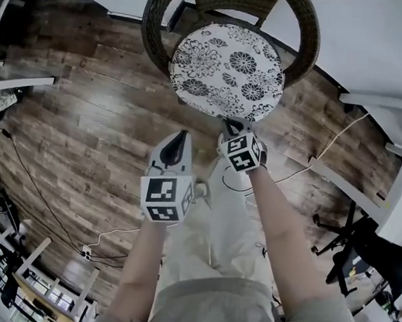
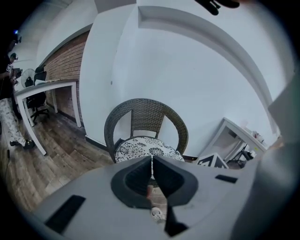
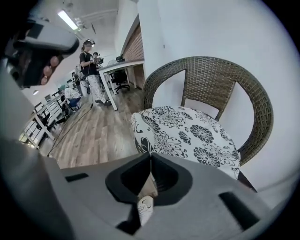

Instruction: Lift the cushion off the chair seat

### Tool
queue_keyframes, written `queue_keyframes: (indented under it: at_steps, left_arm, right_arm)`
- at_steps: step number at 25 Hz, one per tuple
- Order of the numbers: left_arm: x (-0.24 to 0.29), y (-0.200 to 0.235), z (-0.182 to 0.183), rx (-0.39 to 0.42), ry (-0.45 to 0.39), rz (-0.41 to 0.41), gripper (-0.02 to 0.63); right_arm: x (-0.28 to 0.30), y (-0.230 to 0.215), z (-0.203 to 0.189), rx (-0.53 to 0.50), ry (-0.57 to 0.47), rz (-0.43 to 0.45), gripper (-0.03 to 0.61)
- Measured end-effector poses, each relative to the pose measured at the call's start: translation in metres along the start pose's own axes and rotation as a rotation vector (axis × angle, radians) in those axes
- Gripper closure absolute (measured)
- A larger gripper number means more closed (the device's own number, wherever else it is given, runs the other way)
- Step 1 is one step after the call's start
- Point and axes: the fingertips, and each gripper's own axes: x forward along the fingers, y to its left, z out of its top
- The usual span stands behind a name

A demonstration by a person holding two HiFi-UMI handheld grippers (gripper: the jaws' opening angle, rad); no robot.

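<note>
A round white cushion (image 1: pixel 227 69) with black flowers lies on the seat of a dark wicker chair (image 1: pixel 157 25). My right gripper (image 1: pixel 231 123) reaches its near edge, jaws pressed together on the cushion's rim. In the right gripper view the cushion (image 3: pixel 187 133) fills the space just beyond the right gripper (image 3: pixel 151 157), its near edge hidden behind the jaws. My left gripper (image 1: pixel 180 135) hangs over the floor to the left, short of the cushion, shut and holding nothing. The left gripper view has the left gripper (image 2: pixel 151 159) pointed at the chair (image 2: pixel 145 112) and cushion (image 2: pixel 145 149) from farther back.
The chair stands against a white wall (image 1: pixel 368 38) on a wooden floor (image 1: pixel 85 110). A white table (image 1: pixel 396 119) is at the right. Cables (image 1: pixel 48 206) run over the floor at the left. People and desks (image 3: pixel 93 70) are far off in the right gripper view.
</note>
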Motion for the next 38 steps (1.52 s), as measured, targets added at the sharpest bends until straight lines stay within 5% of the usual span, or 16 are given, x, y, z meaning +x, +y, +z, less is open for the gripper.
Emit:
queue_keyframes:
  at_steps: [23,38]
  left_arm:
    - [-0.15,-0.023,0.043,0.019,-0.104,-0.035,0.601]
    - [-0.246,-0.05,0.047,0.057,-0.185,-0.054,0.601]
  right_arm:
    - [-0.17,0.049,0.092,0.047,-0.196,-0.114,0.571]
    - [-0.286,0.093,0.107,0.038,-0.308,-0.196,0.571]
